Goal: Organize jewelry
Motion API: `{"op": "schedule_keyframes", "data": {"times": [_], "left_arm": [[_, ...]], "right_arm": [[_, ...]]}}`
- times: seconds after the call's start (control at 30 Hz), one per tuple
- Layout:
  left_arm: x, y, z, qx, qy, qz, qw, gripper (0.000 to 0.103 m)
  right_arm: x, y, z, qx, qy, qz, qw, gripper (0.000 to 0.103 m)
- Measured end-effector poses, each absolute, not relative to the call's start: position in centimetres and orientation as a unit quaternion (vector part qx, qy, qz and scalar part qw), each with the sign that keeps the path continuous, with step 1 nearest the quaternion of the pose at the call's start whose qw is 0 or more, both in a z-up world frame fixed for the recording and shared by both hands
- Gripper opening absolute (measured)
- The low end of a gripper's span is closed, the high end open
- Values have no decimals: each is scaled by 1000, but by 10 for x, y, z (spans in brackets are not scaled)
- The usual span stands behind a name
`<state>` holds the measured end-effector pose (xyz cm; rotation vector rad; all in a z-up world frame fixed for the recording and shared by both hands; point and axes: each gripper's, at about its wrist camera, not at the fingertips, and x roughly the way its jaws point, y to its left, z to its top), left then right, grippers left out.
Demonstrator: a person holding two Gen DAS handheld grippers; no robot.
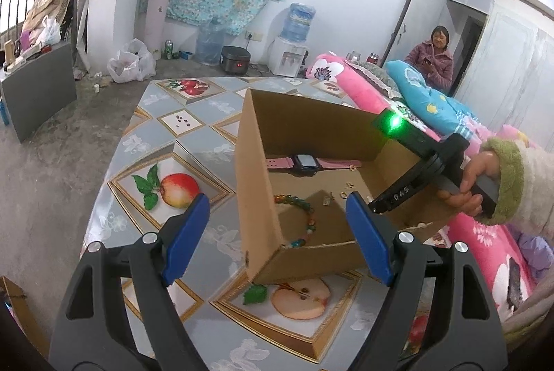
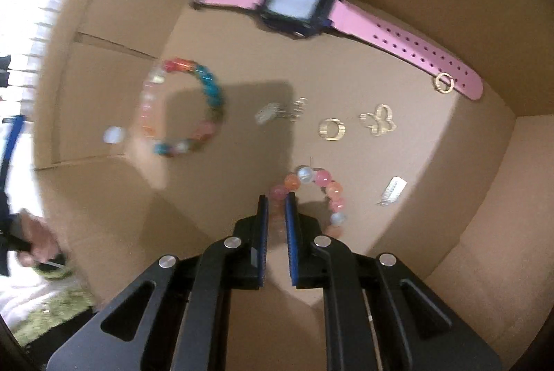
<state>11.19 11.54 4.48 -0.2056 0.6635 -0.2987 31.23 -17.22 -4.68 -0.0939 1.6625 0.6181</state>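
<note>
We see the cardboard box point(image 1: 304, 184) on the fruit-patterned table point(image 1: 180, 142), holding a pink watch point(image 1: 306, 161) by its far wall and a bead bracelet point(image 1: 304, 218) nearer us. Our left gripper point(image 1: 277, 232) gapes wide at the box's near corner, while our right hand point(image 1: 474, 180) angles the right gripper point(image 1: 408, 173) down into the box.

Box point(image 1: 311, 128) on table point(image 1: 194, 142), inside it in the right wrist view: watch point(image 2: 294, 3) at twelve o'clock, bracelet point(image 2: 183, 107) at nine, ring point(image 2: 331, 129) and butterfly charm point(image 2: 379, 121) near centre, second bracelet point(image 2: 311, 187) at six between right gripper point(image 2: 276, 197) pads.
</note>
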Motion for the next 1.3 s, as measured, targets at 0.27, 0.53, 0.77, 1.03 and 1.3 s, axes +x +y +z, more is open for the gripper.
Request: {"op": "schedule_keyframes", "data": {"times": [0.27,0.53,0.77,1.03,1.3], "left_arm": [[110,114,46,-164,337,-162,913,82],[143,102,16,-170,421,-139,880,84],[168,83,-6,-160,477,-135,854,84],[160,72,-2,-138,474,-109,863,84],[133,82,15,-153,461,-132,864,85]], "right_arm": [[275,-232,71,68,564,310,762,43],[201,-325,88,105,422,127,891,73],[207,-320,-1,236,512,163,810,69],[200,-288,2,218,519,161,811,70],[187,-283,3,222,512,162,814,70]]}}
